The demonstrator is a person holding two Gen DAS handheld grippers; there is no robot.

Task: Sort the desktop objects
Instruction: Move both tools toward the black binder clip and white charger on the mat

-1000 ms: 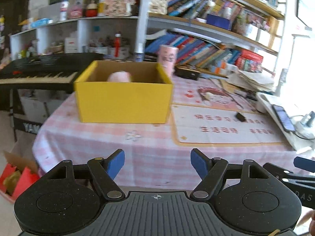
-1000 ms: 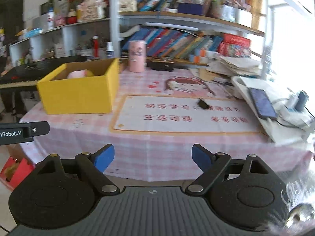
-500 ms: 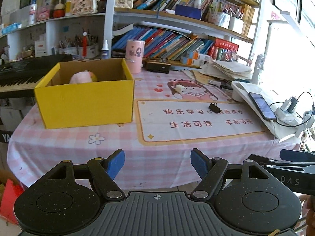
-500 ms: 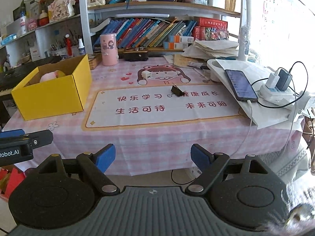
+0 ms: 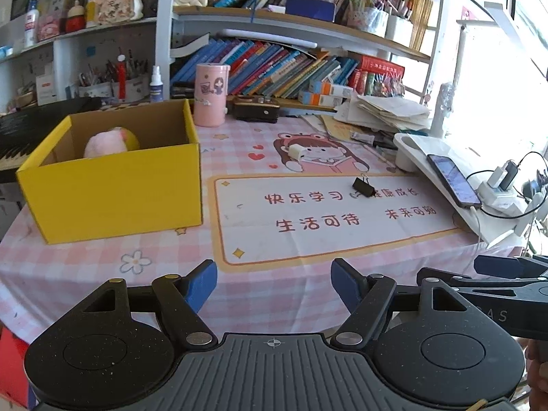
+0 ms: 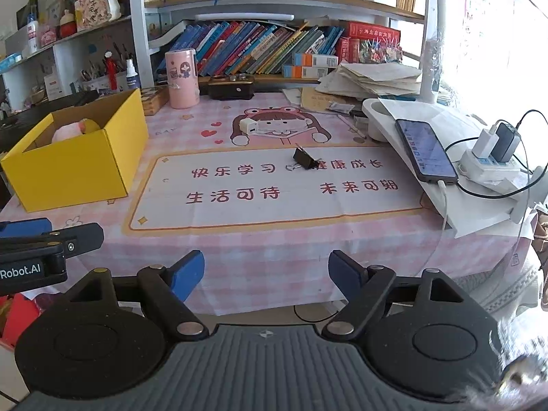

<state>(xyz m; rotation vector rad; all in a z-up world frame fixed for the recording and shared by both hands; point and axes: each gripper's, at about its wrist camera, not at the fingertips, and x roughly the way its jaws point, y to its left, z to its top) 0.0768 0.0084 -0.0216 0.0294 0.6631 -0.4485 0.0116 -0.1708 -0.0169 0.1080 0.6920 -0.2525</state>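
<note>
Left gripper (image 5: 273, 282) spread and empty, right gripper (image 6: 266, 272) empty with jaws just closing slightly, both short of the table edge; binder clip (image 6: 304, 161) on the mat, yellow box (image 5: 113, 174) at left.

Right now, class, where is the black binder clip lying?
The black binder clip lies on the white lettered panel of the desk mat, just below the cartoon girl picture, right of the yellow box and left of the phone.
</note>
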